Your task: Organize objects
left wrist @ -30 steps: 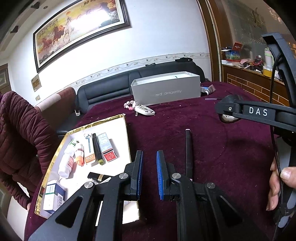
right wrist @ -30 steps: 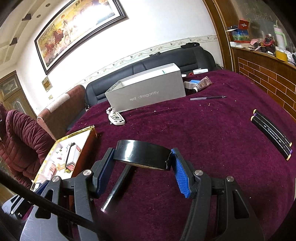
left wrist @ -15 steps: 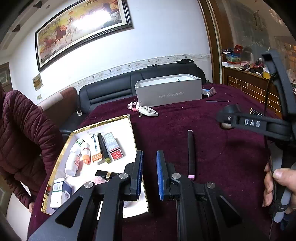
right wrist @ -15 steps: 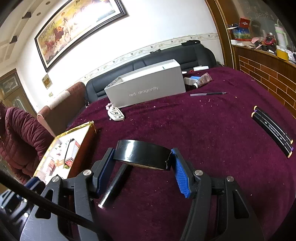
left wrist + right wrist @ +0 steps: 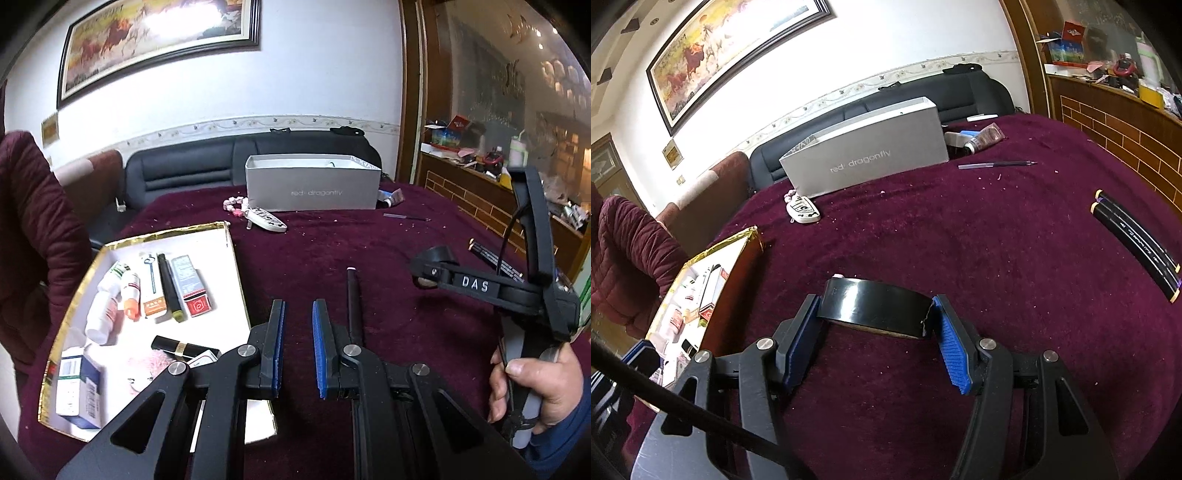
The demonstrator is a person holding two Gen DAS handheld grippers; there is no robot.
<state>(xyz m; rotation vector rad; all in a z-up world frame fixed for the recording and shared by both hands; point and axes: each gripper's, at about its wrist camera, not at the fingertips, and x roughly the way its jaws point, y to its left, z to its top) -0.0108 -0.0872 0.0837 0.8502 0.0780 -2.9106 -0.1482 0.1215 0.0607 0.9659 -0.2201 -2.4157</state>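
While the right gripper (image 5: 875,314) hangs just above the maroon tablecloth (image 5: 960,240), its blue pads press on either side of a black tape roll (image 5: 873,308), gripped across its width. That roll looks light and stiff enough to take the squeeze, though its glossy outer face may be slippery and a torn end shows at the right pad; across the full width, as now, seems the safest hold.

Alongside it, the left gripper (image 5: 298,343) holds nothing, its jaws drawn as narrow as they go, with only a slim gap between the pads. Just beyond its right finger a black marker (image 5: 354,302) lies on the cloth, pink-tipped at the far end; it should be light, rigid and inclined to roll, so I would take it at mid-barrel.

To the left sits the gold-edged tray (image 5: 231,254), already well filled: a blue and white carton (image 5: 77,387), a black and gold lipstick (image 5: 177,345), something pink and fluffy, two small white bottles (image 5: 110,299), a flat orange and white packet, a dark pen-like stick and a red and grey box (image 5: 192,291).

Further out to the right, two more black markers (image 5: 1134,243) lie side by side. Beyond the tray, a car key (image 5: 267,219) with pink beads rests before the open grey shoebox (image 5: 314,192), whose contents I cannot see. A tube and a pen (image 5: 997,164) lie to its right.
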